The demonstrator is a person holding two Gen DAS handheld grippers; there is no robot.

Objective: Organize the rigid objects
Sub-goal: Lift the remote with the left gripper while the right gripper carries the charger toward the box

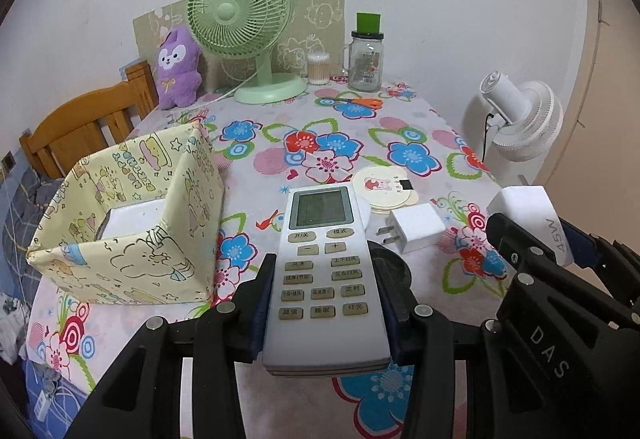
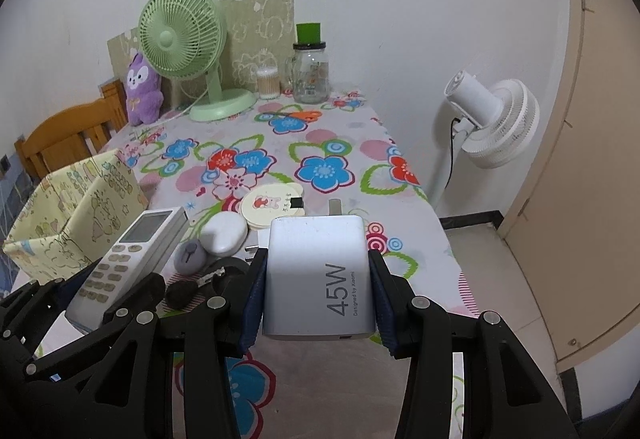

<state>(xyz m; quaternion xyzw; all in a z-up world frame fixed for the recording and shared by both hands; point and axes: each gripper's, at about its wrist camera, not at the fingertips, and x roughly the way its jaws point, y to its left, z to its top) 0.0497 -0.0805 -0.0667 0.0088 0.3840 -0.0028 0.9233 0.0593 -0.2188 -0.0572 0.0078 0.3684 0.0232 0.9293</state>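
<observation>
My left gripper (image 1: 324, 303) is shut on a white air-conditioner remote (image 1: 324, 279), held above the flowered table, just right of a yellow cartoon-print box (image 1: 132, 239) that holds a white item (image 1: 132, 219). My right gripper (image 2: 318, 295) is shut on a white 45W charger (image 2: 320, 279), held over the table's near right part. In the left wrist view the right gripper and charger (image 1: 532, 215) show at the right. In the right wrist view the remote (image 2: 128, 263) and box (image 2: 76, 215) show at the left.
On the table lie a small white plug adapter (image 1: 414, 229), round bear coasters (image 1: 384, 189), a white oval case (image 2: 223, 233), a grey round item (image 2: 190, 257) and orange scissors (image 1: 356, 102). At the back stand a green fan (image 1: 244, 27), purple plush (image 1: 178, 69), jar (image 1: 365, 59). A white floor fan (image 2: 492, 119) stands right.
</observation>
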